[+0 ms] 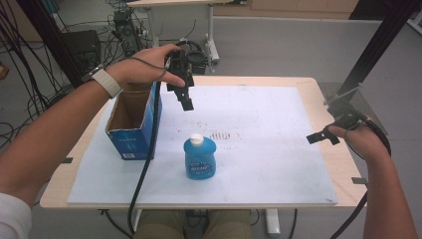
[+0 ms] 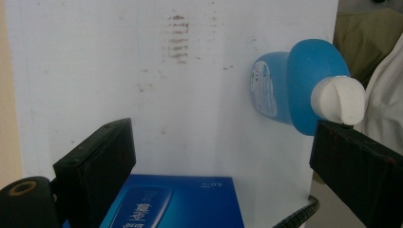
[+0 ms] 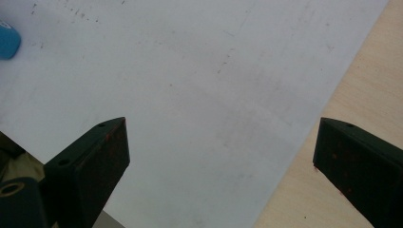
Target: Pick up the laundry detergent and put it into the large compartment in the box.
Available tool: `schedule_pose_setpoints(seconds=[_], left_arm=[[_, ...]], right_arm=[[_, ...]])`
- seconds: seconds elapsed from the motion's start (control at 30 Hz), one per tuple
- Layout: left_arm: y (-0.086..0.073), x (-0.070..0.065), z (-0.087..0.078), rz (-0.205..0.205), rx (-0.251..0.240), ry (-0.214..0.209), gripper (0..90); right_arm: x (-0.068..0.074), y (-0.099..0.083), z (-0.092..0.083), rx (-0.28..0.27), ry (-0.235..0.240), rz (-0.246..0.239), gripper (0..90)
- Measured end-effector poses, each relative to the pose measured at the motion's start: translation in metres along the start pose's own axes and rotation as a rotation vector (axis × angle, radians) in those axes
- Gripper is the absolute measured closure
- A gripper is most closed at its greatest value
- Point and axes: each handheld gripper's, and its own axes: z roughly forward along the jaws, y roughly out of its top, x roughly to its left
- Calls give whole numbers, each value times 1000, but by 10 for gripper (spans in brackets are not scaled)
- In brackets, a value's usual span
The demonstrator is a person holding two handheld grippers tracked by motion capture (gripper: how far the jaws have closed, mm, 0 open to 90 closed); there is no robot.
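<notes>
A blue bottle (image 1: 200,158) with a white cap stands upright on the white board (image 1: 259,164), near the middle front. An open blue cardboard box (image 1: 130,122) stands to its left. My left gripper (image 1: 185,97) hangs in the air behind the bottle and right of the box, pointing down, open and empty. In the left gripper view the bottle (image 2: 290,88) lies beyond the right jaw and the box's blue side (image 2: 176,202) sits low between the jaws. My right gripper (image 1: 323,136) hovers at the board's right edge, open and empty, and in its view a sliver of the bottle (image 3: 7,40) shows.
The board lies on a wooden table (image 1: 338,164) whose bare strip runs along the right edge. A black cable (image 1: 147,164) trails from the left gripper across the box and off the front edge. Brown scuff marks (image 1: 224,134) dot the board behind the bottle.
</notes>
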Motion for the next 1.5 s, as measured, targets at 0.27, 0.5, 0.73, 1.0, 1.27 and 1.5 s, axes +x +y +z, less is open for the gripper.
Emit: schedule_pose_setpoints(seconds=[0.27, 0.5, 0.73, 1.0, 1.27, 1.5], left_arm=[[-2, -2, -3, -10, 0, 5, 84], [-3, -4, -4, -7, 0, 7, 84], [-4, -5, -6, -10, -1, 4, 83], [-7, -6, -6, -20, -9, 5, 83], [-9, -9, -5, -29, -13, 5, 83], [-10, -9, -4, -30, -10, 2, 83]], right_arm=[[2, 0, -2, -6, -1, -4, 46], [1, -1, 0, -1, -2, 1, 46], [2, -2, 0, -2, -1, 4, 46], [2, -1, 1, 0, 0, 3, 46], [2, -2, 1, 0, 1, -1, 47], [2, -3, 2, 3, 6, 1, 49]])
